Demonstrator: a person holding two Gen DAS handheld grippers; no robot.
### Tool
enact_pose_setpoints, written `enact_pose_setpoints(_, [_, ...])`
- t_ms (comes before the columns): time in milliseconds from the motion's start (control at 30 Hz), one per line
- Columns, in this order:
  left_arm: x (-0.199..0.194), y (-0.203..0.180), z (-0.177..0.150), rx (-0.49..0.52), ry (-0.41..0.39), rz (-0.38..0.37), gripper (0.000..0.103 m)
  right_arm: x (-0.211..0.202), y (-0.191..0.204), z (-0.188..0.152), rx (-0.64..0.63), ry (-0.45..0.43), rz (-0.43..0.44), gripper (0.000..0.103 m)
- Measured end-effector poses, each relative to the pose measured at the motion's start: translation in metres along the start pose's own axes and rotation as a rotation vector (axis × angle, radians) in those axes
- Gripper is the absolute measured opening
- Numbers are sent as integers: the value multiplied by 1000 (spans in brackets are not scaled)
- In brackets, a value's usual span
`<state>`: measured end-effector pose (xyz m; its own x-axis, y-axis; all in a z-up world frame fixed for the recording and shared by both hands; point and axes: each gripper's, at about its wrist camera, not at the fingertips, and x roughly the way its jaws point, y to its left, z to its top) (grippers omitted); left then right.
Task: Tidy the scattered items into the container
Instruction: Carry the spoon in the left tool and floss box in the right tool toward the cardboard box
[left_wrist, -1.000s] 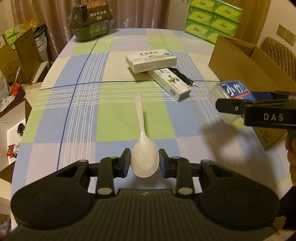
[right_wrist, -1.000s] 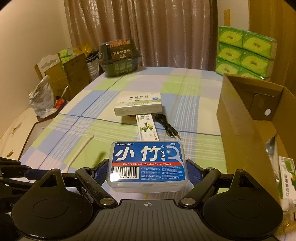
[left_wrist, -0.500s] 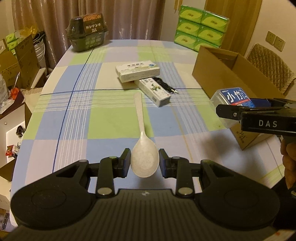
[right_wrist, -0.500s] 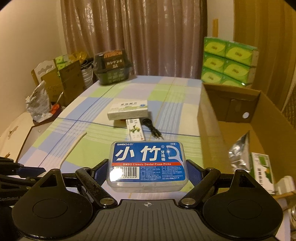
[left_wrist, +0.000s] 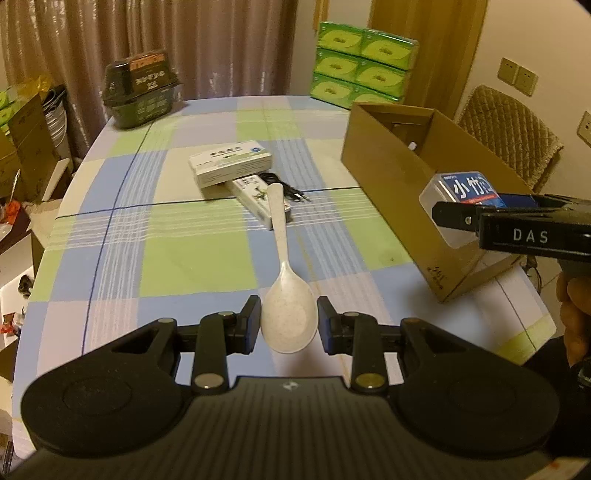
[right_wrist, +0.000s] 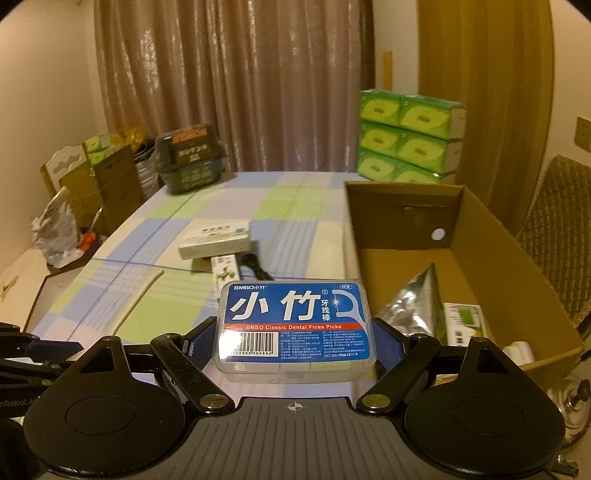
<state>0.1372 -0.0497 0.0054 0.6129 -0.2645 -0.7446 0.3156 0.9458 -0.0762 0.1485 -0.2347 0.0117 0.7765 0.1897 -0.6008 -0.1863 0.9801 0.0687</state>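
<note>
So I am partway through the tidy-up. My left gripper (left_wrist: 289, 325) is squeezed tight on the bowl of the white spoon (left_wrist: 284, 295), and the spoon is up off the checked tablecloth (left_wrist: 199, 266), with its handle pointing to the far side. My right gripper (right_wrist: 293, 345) is clamped on the floss pick box (right_wrist: 293, 325), with its jaws wide apart because the box is wide. I hold that box just beside the near left wall of the cardboard box (right_wrist: 517, 280), not inside it yet.

Some things are already in the cardboard box: a silver pouch (right_wrist: 417, 302), a small green and white pack (right_wrist: 465, 321), and something white at the near right corner that I cannot make out.

Some things are not put away yet. In the middle of the table lies a white flat box (left_wrist: 231, 166), with a smaller long box (left_wrist: 258, 201) just beside it, partly under it, and a black cable (left_wrist: 288, 188) touching them. I think those three come next, after the spoon and the floss picks go in.
</note>
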Motion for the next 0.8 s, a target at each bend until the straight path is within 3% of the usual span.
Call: enact_pose_setpoints(800, [16,-94,49,126,-46,-151,27,-31,-91,-3,107,-37,-142,83])
